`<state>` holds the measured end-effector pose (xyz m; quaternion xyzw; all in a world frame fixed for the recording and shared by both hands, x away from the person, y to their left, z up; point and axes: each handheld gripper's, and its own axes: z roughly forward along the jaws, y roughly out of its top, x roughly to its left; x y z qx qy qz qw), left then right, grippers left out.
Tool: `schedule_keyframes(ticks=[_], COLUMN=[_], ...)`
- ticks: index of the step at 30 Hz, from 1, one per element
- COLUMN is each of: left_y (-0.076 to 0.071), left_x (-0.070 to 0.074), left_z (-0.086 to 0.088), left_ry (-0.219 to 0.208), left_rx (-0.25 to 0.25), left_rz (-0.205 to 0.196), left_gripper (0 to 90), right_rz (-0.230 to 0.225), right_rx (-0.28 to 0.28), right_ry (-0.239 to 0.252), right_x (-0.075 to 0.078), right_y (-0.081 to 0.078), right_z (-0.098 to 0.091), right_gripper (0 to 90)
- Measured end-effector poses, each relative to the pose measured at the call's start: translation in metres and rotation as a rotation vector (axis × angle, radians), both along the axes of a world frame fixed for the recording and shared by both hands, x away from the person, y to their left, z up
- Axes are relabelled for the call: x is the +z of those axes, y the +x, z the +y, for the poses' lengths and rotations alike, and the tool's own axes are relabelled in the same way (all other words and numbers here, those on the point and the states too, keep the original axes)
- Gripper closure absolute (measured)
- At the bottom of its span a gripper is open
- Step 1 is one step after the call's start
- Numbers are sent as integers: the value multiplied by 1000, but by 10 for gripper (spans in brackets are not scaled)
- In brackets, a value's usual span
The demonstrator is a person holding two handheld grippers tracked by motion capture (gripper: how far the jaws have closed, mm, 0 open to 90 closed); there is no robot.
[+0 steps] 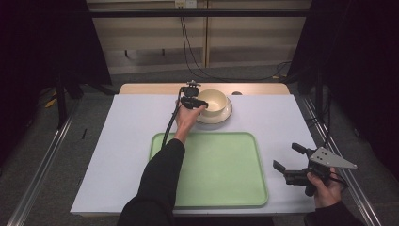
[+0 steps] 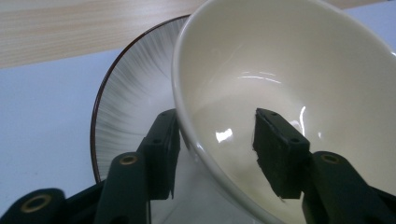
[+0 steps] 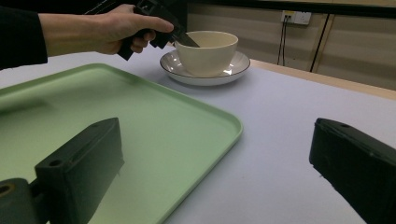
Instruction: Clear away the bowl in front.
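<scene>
Gripper [image 2: 215, 144] jaws straddle glossy cream bowl's [image 2: 289, 70] round rim.

You're working a glossy, smooth ceramic-looking bowl [image 2: 289, 70] on a glazed, finely streaked plate [image 2: 133, 88], beside a matt plastic-looking tray [image 1: 221, 174] and a strip of bare wood-grain tabletop [image 2: 70, 28].

1. Pale lilac-white table [image 1: 127, 141], wooden strip along its far edge.
2. Green tray [image 1: 216, 169] lies between the two grippers.
3. Dark-rimmed saucer [image 1: 227, 113] lies just beyond the tray, under the left gripper's jaws.
</scene>
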<state>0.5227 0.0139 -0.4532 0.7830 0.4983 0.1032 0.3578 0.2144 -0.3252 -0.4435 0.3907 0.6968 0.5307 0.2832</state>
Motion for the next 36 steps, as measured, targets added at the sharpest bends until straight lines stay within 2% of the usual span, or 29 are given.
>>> schedule_keyframes(ticks=[1, 7, 9, 11, 13, 16, 19, 22, 26, 28, 32, 33, 36], left_y=[1, 4, 4, 5, 5, 6, 6, 5, 7, 6, 6, 7, 6], left_x=[0, 0, 0, -1, -1, -1, 0, 1, 0, 0, 1, 1, 2], left_z=[1, 2, 1, 1, 0, 2, 2, 2, 5, 4, 7, 8, 10], left_ry=[3, 0, 26, 12, 7, 14, -3, 9, -12, -29, -39, -61, -83], left_rx=[0, 2, 6, 11, 26, 13, 25, 36, 31, 52, 52, 64, 73], left_rz=[18, 59, 58, 70, 76, 84, 92, 86, 97, 98, 116, 120, 128], left_gripper=[549, 612, 653, 694, 706, 720, 743, 806, 831, 831, 833, 833, 832], right_rz=[-2, 1, 1, 4, -1, 1, 1, -2, -2, -2, -6, -8, -11], right_rx=[2, 5, 6, 8, 5, 6, 9, 2, 3, 5, 0, 1, 9], right_ry=[0, 1, 2, 3, 3, 2, 1, 2, 1, 1, 0, 0, 3], right_x=[0, 0, 0, 0, 0, 0, 0, 0, 0, 0, 0, 0, 0], right_y=[0, 0, 0, 0, 0, 0, 0, 0, 0, 0, 0, 0, 0], right_z=[0, 0, 0, 0, 0, 0, 0, 0, 0, 0, 0, 0, 0], right_gripper=[26, 26, 26, 26, 26, 26, 26, 26, 26, 25, 26, 25, 23])
